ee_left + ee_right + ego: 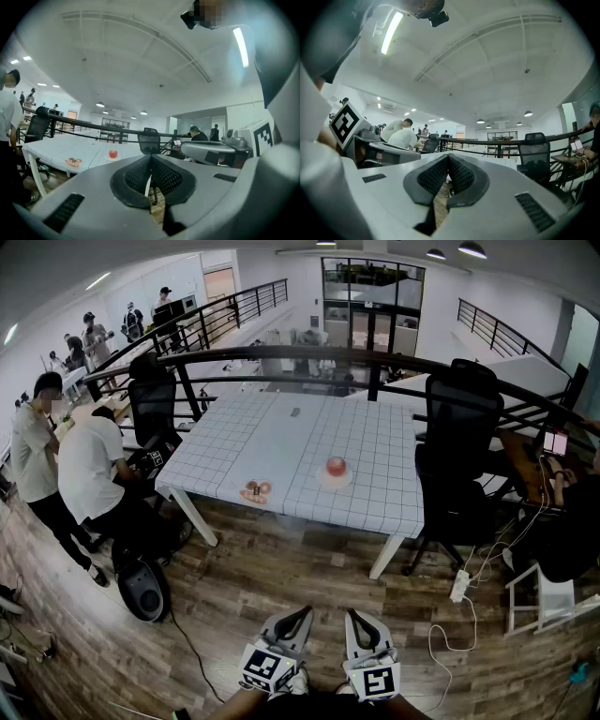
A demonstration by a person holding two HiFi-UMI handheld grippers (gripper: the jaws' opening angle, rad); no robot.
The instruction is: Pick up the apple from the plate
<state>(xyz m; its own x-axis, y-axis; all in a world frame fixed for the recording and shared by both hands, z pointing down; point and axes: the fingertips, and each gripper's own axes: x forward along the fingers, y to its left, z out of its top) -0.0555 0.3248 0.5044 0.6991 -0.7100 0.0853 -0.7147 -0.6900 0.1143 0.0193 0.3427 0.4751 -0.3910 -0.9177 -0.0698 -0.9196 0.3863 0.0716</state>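
Red apple (336, 465) sits on a small plate (322, 480) on the white gridded table (281, 432) in the head view, well ahead of the person. Left gripper view: the left gripper (150, 161) has its jaws pressed together and empty, with the apple far ahead. Right gripper view: the right gripper (448, 160) is likewise closed on nothing.

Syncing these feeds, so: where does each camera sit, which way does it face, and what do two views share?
Head view: on the person's head, looking steeply down at floor and white table; left gripper and right gripper at the bottom.
Left gripper view: on the left gripper, level, facing the table over shut jaws; right gripper alongside.
Right gripper view: on the right gripper, level, facing railing and chair over shut jaws; left gripper alongside.
Shared: head and left gripper views both show the apple on its plate.
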